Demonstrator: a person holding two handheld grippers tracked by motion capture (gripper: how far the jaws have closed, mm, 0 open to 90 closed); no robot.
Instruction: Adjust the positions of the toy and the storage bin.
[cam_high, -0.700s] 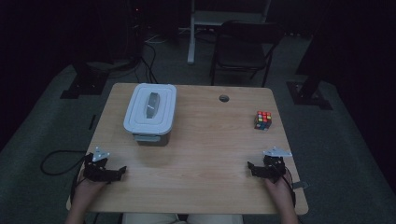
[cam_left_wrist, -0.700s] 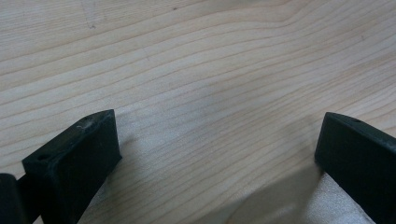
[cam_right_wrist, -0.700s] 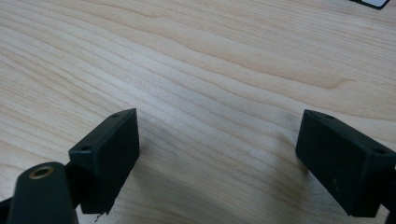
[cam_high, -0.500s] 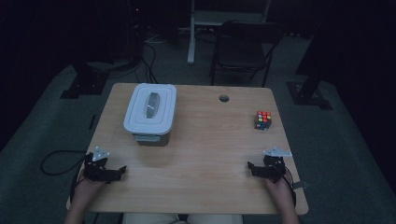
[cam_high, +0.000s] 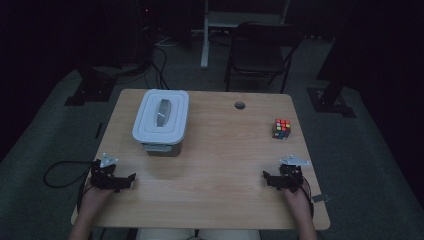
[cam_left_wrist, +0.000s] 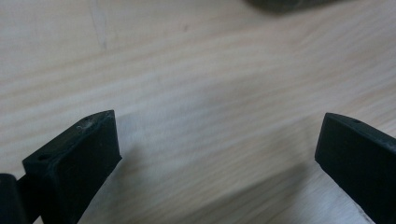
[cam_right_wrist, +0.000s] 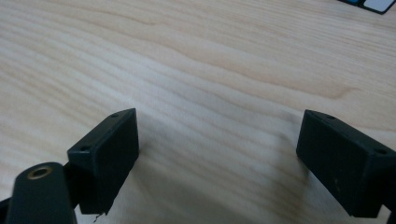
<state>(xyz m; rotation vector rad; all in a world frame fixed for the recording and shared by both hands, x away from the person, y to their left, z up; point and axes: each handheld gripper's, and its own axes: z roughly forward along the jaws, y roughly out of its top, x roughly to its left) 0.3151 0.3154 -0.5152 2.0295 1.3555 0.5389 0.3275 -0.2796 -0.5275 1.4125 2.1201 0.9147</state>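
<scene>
High view: work not begun, both grippers idle at the near table (cam_high: 215, 150) edge.
Left gripper (cam_high: 131, 180) and right gripper (cam_high: 266, 178) jaws stand apart, empty; lidded container (cam_high: 161, 121) and puzzle cube (cam_high: 281, 128) well beyond the fingers, untouched.

We read this as a dim lab or studio set up for recording, not a home. Our landmark is the wooden table (cam_high: 215, 165), which has a cable hole (cam_high: 240, 105) near its far edge. Beyond the table stands a black folding chair (cam_high: 260, 52) on grey carpet (cam_high: 350, 150). Left of the table, black stand feet (cam_high: 87, 92) and loose cables (cam_high: 160, 75) lie on that carpet; another stand base (cam_high: 327, 97) sits to its right.
</scene>
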